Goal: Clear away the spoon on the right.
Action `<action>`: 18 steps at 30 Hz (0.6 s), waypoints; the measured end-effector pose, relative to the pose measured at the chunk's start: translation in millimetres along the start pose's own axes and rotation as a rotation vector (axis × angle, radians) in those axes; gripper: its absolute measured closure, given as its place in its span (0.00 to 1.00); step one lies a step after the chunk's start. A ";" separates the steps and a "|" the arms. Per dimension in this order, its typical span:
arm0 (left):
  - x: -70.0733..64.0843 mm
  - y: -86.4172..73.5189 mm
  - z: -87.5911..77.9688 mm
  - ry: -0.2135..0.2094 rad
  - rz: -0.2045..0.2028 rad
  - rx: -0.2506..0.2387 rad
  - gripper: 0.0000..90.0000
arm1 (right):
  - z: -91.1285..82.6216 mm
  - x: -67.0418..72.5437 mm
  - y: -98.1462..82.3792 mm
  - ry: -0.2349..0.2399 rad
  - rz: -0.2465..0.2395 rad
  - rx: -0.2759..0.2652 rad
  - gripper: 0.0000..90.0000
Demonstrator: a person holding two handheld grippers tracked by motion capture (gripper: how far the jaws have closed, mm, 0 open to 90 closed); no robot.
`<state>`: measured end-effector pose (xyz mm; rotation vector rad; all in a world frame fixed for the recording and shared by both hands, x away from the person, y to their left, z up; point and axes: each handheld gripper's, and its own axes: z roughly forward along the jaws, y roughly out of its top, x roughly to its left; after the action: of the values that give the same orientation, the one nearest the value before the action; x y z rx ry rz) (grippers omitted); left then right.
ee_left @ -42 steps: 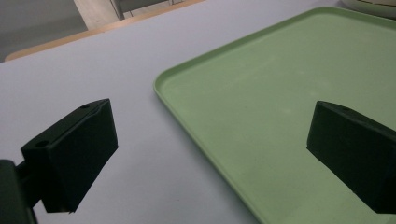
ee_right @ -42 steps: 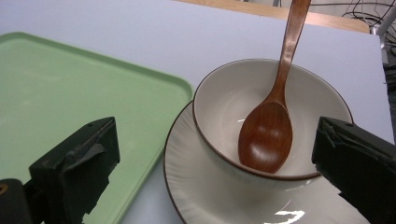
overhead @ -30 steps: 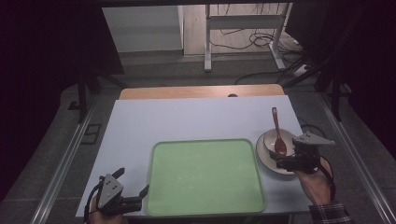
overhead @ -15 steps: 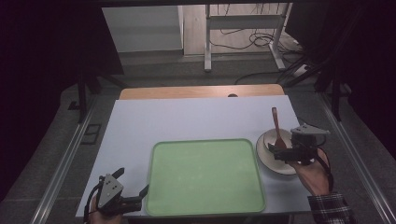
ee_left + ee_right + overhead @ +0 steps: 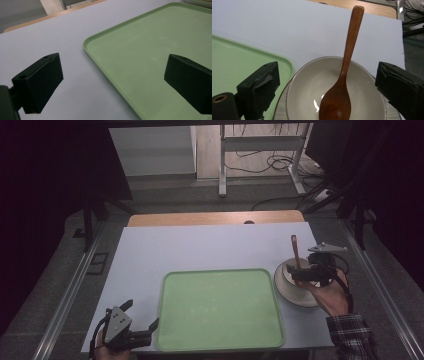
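Observation:
A wooden spoon [image 5: 348, 47] lies in a cream bowl [image 5: 312, 82], its handle [image 5: 295, 247] pointing to the table's far side. The bowl [image 5: 289, 270] rests on a plate [image 5: 300, 297] right of a green tray [image 5: 220, 271]. My right gripper [image 5: 300, 276] hovers over the bowl, open. Its jaws have just been closing a little, and they stand on either side of the spoon without touching it. My left gripper [image 5: 142, 313] rests at the near left corner of the tray [image 5: 150, 50], open, with one jaw over the table and the other over the tray.
The white tabletop [image 5: 200, 245] stretches behind and left of the tray. A wooden strip [image 5: 215, 217] runs along its far edge. Metal rails [image 5: 70, 295] flank the table, and cables and a stand [image 5: 260, 165] lie on the floor beyond.
My right gripper has moved a little toward the far side, from the near side of the plate to over the bowl. The left gripper has stayed put.

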<state>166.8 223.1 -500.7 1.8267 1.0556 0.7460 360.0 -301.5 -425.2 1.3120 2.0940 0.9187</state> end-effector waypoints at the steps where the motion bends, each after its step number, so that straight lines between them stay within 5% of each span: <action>1: 0.1 0.0 0.0 0.000 -0.002 -0.001 0.02 | 1.1 -1.0 1.4 -0.004 0.003 0.001 0.09; 18: 0.4 0.5 -0.6 0.004 0.000 -0.005 0.02 | 19.9 -10.1 28.7 -0.052 0.005 0.038 0.32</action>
<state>166.7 223.5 -500.0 1.8221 1.0553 0.7516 394.8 -296.3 -415.7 1.3459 2.0791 0.8419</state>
